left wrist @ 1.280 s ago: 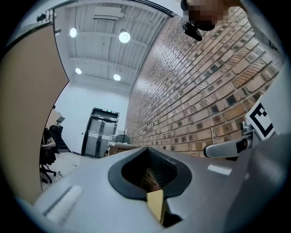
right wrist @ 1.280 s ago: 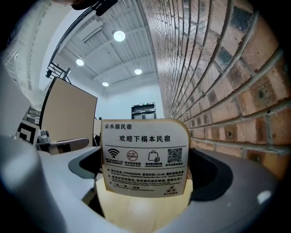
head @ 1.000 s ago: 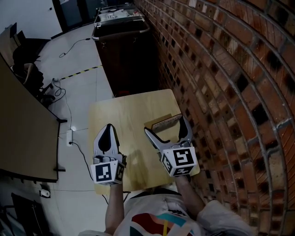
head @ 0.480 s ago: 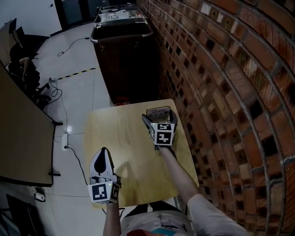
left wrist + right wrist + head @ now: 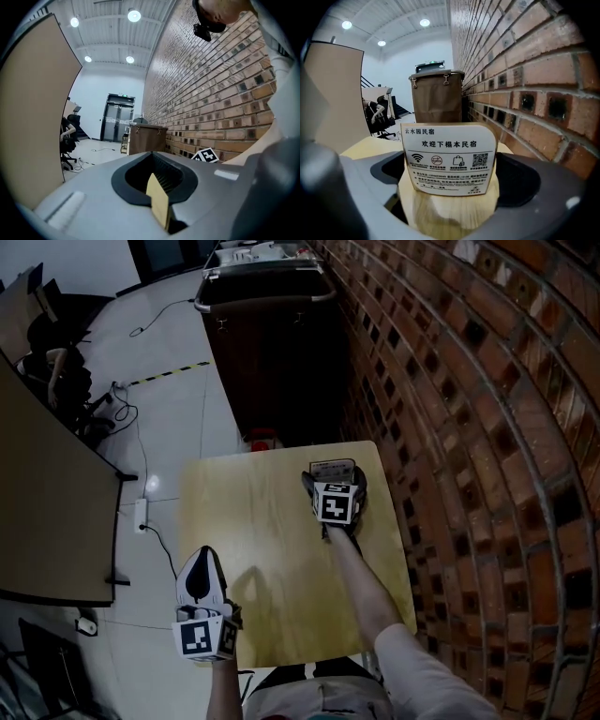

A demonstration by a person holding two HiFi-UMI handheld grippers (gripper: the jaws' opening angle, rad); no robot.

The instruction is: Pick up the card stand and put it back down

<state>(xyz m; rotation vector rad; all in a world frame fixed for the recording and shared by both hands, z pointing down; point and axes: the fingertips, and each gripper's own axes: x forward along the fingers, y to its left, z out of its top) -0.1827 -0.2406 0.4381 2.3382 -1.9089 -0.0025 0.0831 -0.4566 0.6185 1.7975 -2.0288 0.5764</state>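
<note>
On table (image 5: 253, 521), one card stand (image 5: 449, 157) (upright)

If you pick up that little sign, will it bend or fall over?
It probably won't bend: the card stand is a flat printed card set upright in a chunky wooden base. It is likely light, since it fits between the jaws of the right gripper. A push high up might tip it, because the card rises well above the base.

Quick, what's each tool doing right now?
Left tool: closed, empty.
Right tool: closed on the card stand.
</note>
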